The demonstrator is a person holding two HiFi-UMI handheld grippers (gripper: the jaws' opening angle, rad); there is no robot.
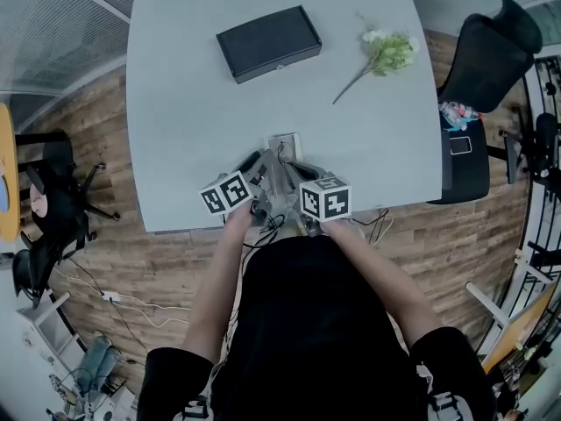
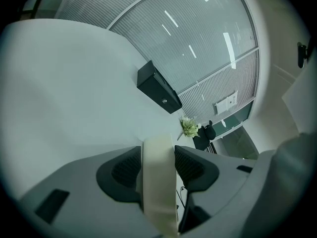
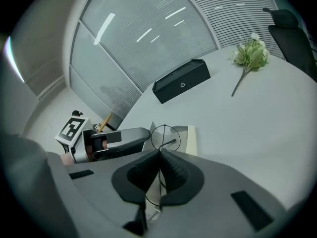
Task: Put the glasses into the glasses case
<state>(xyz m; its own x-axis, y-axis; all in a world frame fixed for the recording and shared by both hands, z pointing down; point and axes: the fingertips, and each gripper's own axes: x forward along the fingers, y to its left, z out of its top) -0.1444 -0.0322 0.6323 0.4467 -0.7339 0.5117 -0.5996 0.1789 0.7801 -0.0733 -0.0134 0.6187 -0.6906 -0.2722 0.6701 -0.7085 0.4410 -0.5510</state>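
Left gripper (image 2: 158, 156) – jaws clamped on a cream flap of the case (image 3: 191, 139), held on edge between the pads. Right gripper (image 3: 159, 156) – jaws together on the thin wire frame of the glasses (image 3: 165, 138). One round lens sticks out past the tips, right over the open case. Whether it touches the case, can't tell.

Both grippers sit close together at the near edge of the table (image 1: 193, 103), which is pale grey, matte, with rounded corners. The black box (image 1: 268, 42) lies closed at the far side, with a flower sprig (image 1: 386, 53) to its right, both well apart from the grippers.

Room: wood-plank floor (image 1: 114, 261), loose cables (image 1: 131, 301) lower left, black office chair (image 1: 478, 68) at the table's right edge, ribbed wall panels (image 3: 148, 38) behind.
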